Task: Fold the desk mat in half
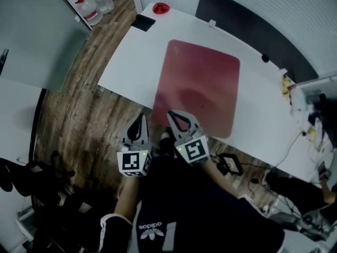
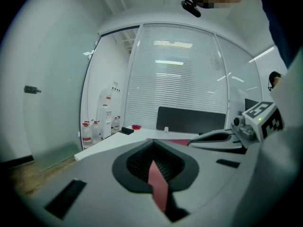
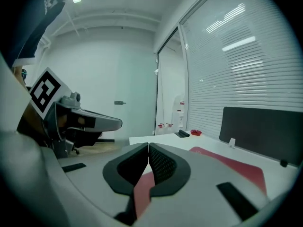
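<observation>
Head view: the desk mat (image 1: 202, 83) is seen lying flat on the white table (image 1: 131, 62). It is judged thin, soft and light, and best taken at its 6 o'clock edge.

Left gripper view: the left gripper (image 2: 153, 148) is held level, with its jaws closed on a red sliver of mat.

Right gripper view: the right gripper (image 3: 148, 148) is likewise clamped on that edge and aimed toward 12 o'clock.
</observation>
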Demonstrator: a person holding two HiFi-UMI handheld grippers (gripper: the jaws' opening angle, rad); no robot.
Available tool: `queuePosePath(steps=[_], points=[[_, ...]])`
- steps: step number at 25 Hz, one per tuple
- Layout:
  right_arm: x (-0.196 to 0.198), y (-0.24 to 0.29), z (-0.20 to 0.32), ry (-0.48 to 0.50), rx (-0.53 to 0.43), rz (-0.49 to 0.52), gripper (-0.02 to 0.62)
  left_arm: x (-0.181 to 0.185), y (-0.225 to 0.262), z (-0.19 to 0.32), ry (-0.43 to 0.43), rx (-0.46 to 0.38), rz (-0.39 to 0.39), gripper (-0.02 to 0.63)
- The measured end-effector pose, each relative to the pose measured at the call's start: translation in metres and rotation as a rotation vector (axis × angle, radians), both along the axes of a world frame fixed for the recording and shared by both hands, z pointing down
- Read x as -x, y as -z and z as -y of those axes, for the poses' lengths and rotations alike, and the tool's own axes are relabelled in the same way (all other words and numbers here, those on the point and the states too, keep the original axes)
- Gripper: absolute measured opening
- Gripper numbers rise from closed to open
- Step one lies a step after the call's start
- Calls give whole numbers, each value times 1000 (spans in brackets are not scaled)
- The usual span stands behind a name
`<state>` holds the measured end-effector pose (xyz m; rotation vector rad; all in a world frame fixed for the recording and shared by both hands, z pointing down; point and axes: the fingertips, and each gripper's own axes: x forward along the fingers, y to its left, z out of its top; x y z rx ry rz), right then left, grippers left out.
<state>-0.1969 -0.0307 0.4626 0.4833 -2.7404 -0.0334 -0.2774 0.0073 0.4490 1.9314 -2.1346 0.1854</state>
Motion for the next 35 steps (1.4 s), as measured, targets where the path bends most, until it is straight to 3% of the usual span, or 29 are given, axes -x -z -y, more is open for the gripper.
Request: queuePosePath(steps=[6, 9, 14, 18, 25, 29, 35], points=[[16, -24, -8, 11, -37, -66, 6, 13, -8, -15, 11, 7, -20, 3], [24, -36, -16, 35, -51, -111, 108, 20, -8, -21, 13, 9, -15, 3], [36, -58, -38, 76, -87, -188, 155, 28, -16, -32, 9, 24, -35, 3], [44, -82, -50, 65, -84, -181, 193, 29, -20, -38, 8, 23, -75, 3], [47, -121, -63, 124, -149, -322, 218, 32, -30, -46, 13, 45, -104, 3], [45, -149, -63, 159, -180, -450, 222, 33, -32, -48, 21, 44, -118, 3], [42, -178, -54, 200, -356, -600, 229, 34, -33, -49, 25, 46, -127, 3]])
